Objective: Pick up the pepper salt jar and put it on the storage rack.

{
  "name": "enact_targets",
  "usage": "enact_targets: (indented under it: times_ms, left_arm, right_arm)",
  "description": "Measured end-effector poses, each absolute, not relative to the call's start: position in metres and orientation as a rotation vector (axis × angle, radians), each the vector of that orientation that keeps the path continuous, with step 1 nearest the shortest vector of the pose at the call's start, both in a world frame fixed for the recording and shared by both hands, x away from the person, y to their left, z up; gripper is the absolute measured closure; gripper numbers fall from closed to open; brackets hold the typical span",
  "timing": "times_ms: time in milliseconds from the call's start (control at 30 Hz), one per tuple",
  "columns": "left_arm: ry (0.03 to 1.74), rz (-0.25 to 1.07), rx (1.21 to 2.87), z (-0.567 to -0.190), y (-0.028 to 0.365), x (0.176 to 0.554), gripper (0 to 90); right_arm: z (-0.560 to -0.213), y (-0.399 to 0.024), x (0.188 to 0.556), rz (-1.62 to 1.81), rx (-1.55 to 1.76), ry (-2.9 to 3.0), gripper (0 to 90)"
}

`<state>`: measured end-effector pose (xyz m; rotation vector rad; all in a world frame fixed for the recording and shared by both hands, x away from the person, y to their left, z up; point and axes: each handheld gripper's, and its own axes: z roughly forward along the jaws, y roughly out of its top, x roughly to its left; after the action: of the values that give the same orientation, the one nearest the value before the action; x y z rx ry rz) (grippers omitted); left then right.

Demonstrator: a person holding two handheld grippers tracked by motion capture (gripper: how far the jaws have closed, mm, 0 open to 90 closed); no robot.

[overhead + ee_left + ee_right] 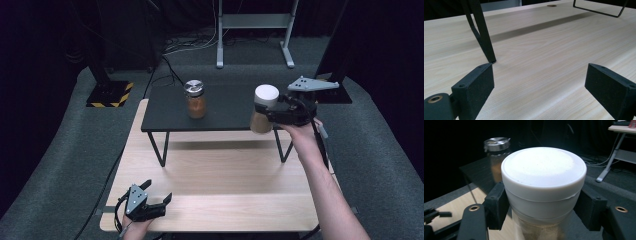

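In the high view, the right gripper (269,114) is holding a white-lidded jar (263,108) of pale powder in the air over the right end of the black shelf (170,112), its jaws clamped on the jar just under the lid. A second jar, the steel-lidded jar (194,99), is standing on the shelf well to the left. The left gripper (156,198) is resting on the wooden table (225,170) near its front left corner, jaws spread and holding nothing.

In the left gripper view, the two black pads (475,87) are standing wide apart over bare wood, with a shelf leg (482,35) just ahead.

In the right gripper view, the jaws are pressing on both sides of the white-lidded jar (544,187) below its rim, and the jar is sitting upright between them. The steel-lidded jar (496,155) is showing behind it.

The carry probably calls for keeping the jar level and the grip steady, since the hold sits high on a smooth wall and the jar could slip downward if tilted.
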<state>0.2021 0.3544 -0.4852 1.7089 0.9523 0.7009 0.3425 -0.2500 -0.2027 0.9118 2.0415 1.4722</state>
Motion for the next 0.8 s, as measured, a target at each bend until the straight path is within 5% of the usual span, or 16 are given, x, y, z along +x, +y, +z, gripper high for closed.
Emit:
enact_targets:
  times_ms: [800]
  left_arm:
    - [0.951,0.692,1.713,-0.485,0.355,0.203,8.4]
  right_arm:
    - [-0.201,-0.209,0.381,1.308,1.133,1.904,33.1]
